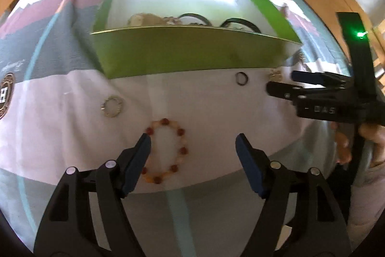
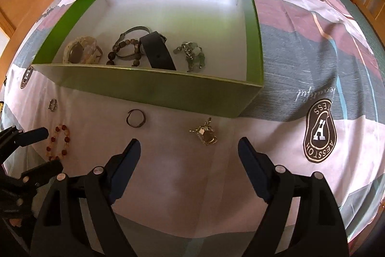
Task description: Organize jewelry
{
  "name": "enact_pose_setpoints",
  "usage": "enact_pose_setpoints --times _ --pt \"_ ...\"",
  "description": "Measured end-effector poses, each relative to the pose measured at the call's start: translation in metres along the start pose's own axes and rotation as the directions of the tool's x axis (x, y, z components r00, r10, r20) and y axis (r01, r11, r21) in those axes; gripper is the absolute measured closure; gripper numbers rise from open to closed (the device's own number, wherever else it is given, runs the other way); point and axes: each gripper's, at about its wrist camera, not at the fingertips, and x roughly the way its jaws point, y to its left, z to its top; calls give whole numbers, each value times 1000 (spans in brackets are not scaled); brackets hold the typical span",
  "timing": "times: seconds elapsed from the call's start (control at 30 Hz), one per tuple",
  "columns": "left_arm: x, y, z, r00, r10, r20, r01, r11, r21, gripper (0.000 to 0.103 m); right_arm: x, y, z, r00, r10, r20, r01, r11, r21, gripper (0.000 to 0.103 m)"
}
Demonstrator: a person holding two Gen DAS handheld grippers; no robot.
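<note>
Bracelet of red and amber beads lies on bed sheet, long axis fwd, just inside left claw's left pad; claw spread wide, empty. Right claw also spread, empty, nearer gold brooch.

The box looks like glossy green card, matt white inside. The sheet under it is soft printed cloth. The bracelet has smooth polished beads. The ring and brooch look like metal.
</note>
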Motion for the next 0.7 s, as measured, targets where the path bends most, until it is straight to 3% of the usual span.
enact_pose_setpoints --times 0.2,0.43,0.7 --pt "17 -15 -4 998 51 -39 -48 997 59 39 2 5 0 999 -41 23 41 998 -39 20" --pt "29 -33 -8 988 151 -25 -146 976 160 48 10 15 1 997 -66 28 68 995 -75 20" --pt "31 -38 -2 985 171 -12 -166 971 171 64 18 17 0 997 -74 7 74 994 -78 20"
